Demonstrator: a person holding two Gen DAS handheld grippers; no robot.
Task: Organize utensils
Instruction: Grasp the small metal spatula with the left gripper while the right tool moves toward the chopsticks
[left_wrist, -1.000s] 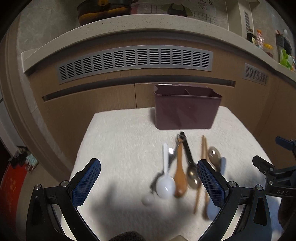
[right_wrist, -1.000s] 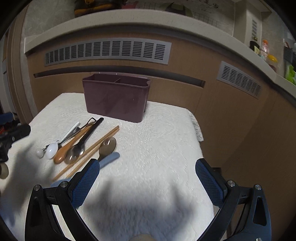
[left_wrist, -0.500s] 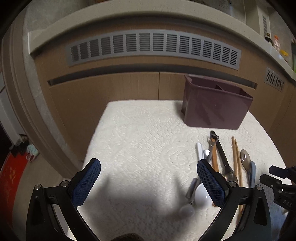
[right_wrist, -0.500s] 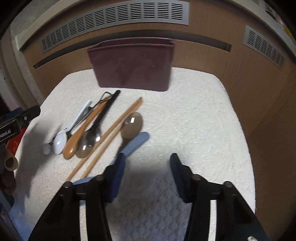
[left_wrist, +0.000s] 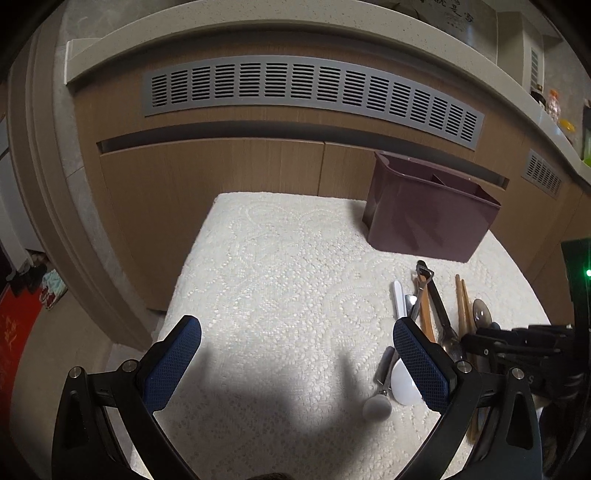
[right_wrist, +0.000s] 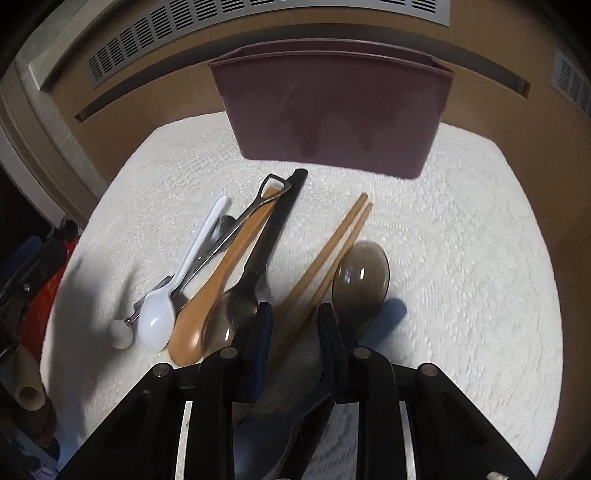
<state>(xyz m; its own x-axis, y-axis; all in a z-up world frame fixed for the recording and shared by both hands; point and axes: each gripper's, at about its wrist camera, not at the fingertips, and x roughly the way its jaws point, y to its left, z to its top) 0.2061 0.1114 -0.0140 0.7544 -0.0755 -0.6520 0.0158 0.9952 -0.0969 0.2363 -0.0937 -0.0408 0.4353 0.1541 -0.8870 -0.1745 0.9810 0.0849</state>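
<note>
Right wrist view: we see right gripper (right_wrist: 293, 317) above wooden chopsticks (right_wrist: 328, 247), jaws just closing, narrow, chopsticks between, not yet pressed. Long axis runs toward maroon caddy (right_wrist: 332, 110); left gripper (left_wrist: 295, 369) wide open, empty, farther.

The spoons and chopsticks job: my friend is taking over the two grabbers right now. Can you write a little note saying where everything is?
Left gripper: open, holding nothing, hovering over bare cloth left of the utensils.
Right gripper: its jaws have just been closing and now straddle the wooden chopsticks; the pads do not look pressed on them yet.
Lying on the white cloth, left to right: white spoon, metal tool, wooden spoon, black-handled spoon, chopsticks, smoky translucent spoon.
Maroon caddy stands behind them.
Done: no utensil is seen in the caddy yet.
Left: everything, probably the chopsticks first.
</note>
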